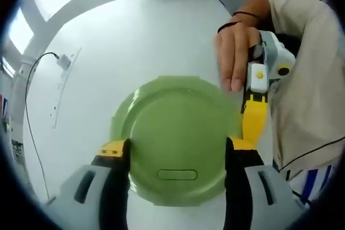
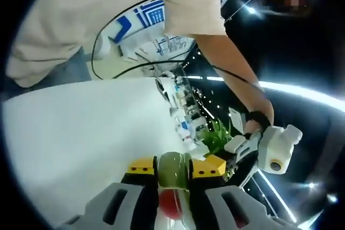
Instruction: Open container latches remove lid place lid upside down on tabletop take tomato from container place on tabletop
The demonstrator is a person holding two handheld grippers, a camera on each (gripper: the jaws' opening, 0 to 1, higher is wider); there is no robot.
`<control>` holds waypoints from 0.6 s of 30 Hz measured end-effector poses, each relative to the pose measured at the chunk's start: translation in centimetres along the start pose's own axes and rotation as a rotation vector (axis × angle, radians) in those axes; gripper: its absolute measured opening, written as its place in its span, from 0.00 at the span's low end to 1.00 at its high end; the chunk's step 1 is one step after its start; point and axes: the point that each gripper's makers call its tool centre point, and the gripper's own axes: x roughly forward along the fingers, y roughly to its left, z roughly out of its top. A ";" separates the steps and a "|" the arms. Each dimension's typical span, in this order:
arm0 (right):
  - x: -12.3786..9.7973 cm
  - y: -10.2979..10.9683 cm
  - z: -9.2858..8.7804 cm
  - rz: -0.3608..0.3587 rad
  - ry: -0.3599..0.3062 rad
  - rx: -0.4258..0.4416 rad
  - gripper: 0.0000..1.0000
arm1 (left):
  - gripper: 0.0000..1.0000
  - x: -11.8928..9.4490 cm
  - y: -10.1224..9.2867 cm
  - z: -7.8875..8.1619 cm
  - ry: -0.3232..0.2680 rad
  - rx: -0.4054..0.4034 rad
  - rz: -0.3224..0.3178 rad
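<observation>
We logged the round green plastic lid [image 1: 175,141] clamped between the left gripper [image 1: 178,157] jaws; the right gripper [image 2: 172,172] held the green-red tomato [image 2: 172,173], white tabletop [image 2: 70,133] lying left of it.

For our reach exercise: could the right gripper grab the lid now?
Probably not: the right gripper is beside the lid, but its jaws are shut on the tomato, and the left gripper's jaws flank the lid.

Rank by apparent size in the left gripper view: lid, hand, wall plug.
1. Lid, by far the largest, but closest to the camera.
2. Hand, further back.
3. Wall plug, smallest and far off on the table, so true size is unsure.
</observation>
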 end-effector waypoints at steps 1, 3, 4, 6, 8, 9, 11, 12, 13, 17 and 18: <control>-0.2 0.0 0.0 0.000 -0.006 -0.008 0.17 | 0.63 0.0 0.0 0.0 0.001 0.000 0.000; -0.2 -0.1 0.1 -0.003 -0.002 -0.022 0.19 | 0.63 0.0 0.0 0.0 0.002 0.001 0.000; -0.2 -0.1 0.1 -0.002 -0.001 -0.024 0.20 | 0.63 0.0 0.1 0.0 0.003 0.001 0.000; -0.2 -0.1 0.2 0.003 0.001 -0.037 0.21 | 0.63 0.0 0.1 0.0 0.003 0.001 0.000; 0.1 -0.1 0.6 0.012 0.002 -0.042 0.21 | 0.63 0.1 0.1 0.0 0.004 0.001 0.001; 0.1 -0.2 0.8 0.012 0.000 -0.046 0.22 | 0.63 0.1 0.1 0.0 0.005 0.001 0.001; 0.1 -0.3 1.0 0.014 0.000 -0.044 0.22 | 0.63 0.1 0.1 -0.1 0.007 0.001 0.001; 0.1 -0.4 1.1 0.012 -0.001 -0.043 0.23 | 0.63 0.1 0.1 -0.1 0.008 0.001 0.001; 0.0 -0.4 1.2 0.012 -0.004 -0.050 0.23 | 0.63 0.1 0.1 -0.1 0.009 0.001 0.000; -0.1 -0.9 1.8 0.004 -0.009 -0.051 0.23 | 0.63 0.1 0.1 -0.1 0.009 0.000 0.001; -0.1 -1.2 2.0 -0.002 -0.013 -0.051 0.24 | 0.63 0.1 0.1 -0.1 0.009 0.000 0.001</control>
